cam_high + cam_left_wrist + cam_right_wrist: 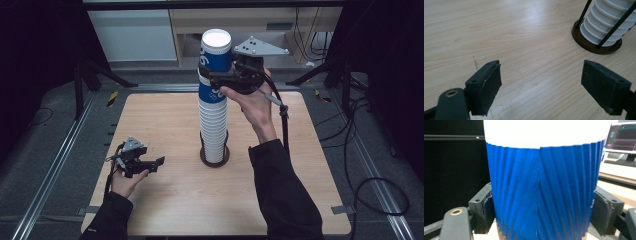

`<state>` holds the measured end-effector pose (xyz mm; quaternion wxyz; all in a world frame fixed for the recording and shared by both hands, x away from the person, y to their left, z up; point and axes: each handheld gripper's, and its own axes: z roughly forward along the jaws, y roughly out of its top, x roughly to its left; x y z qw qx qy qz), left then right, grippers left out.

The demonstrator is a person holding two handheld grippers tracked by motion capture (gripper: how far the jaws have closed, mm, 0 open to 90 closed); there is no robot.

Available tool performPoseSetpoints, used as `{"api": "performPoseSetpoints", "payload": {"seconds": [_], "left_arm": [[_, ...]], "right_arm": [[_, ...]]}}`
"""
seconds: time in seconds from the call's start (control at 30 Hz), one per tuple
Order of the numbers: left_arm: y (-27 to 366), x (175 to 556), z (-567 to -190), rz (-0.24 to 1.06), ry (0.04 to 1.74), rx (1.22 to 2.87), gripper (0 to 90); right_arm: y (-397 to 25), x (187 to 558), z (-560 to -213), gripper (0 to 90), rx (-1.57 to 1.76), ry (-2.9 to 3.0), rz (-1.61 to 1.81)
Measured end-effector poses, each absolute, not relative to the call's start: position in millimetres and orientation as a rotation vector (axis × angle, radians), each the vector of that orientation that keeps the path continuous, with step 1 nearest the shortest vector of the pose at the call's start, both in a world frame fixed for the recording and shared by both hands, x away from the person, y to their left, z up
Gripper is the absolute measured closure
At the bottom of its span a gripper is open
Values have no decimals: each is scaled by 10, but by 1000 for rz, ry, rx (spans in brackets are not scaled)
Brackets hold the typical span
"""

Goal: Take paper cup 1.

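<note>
A tall stack of white ribbed cups (213, 130) stands in a dark round holder (215, 159) with thin black rods, at the table's middle. A blue ribbed cup (216, 52) with a white rim tops the stack. My right gripper (218, 79) is shut on this blue cup (544, 190), with a pad pressed on each side of it. Blue shows below the jaws too; I cannot tell whether that is a second cup. My left gripper (157, 161) lies low at the front left, open with nothing between its jaws (541, 85), and the stack (609, 22) is to its right.
The wooden table (165, 200) has bare board around the holder's base (591, 45). Metal rails run along both sides of the table, and cables trail on the floor at the right. Black frame legs stand behind the far edge.
</note>
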<state>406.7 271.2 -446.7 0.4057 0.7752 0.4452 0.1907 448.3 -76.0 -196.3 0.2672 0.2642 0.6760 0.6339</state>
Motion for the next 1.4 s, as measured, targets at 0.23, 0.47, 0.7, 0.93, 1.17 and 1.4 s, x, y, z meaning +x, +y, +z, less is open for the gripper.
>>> {"api": "performPoseSetpoints", "payload": {"seconds": [0.23, 0.47, 0.7, 0.93, 1.17, 1.4], "left_arm": [[2717, 4066, -4464, 481, 1122, 1957, 159], [2705, 4062, -4465, 482, 1118, 1963, 162], [2694, 4056, -4460, 479, 1114, 1967, 164], [2683, 4055, -4458, 473, 1110, 1973, 166], [2686, 4046, -4443, 470, 1104, 1971, 169], [2669, 4046, -4447, 458, 1089, 1979, 173]], "right_arm": [[-915, 4377, -1897, 204, 699, 1783, 1704], [-1277, 4255, -1987, 204, 730, 1765, 1664], [-1556, 4183, -2213, 205, 774, 1774, 1627], [-1764, 4132, -2522, 205, 811, 1818, 1612], [-1848, 4090, -2794, 204, 817, 1880, 1576], [-1906, 4062, -3026, 205, 811, 1940, 1543]]}}
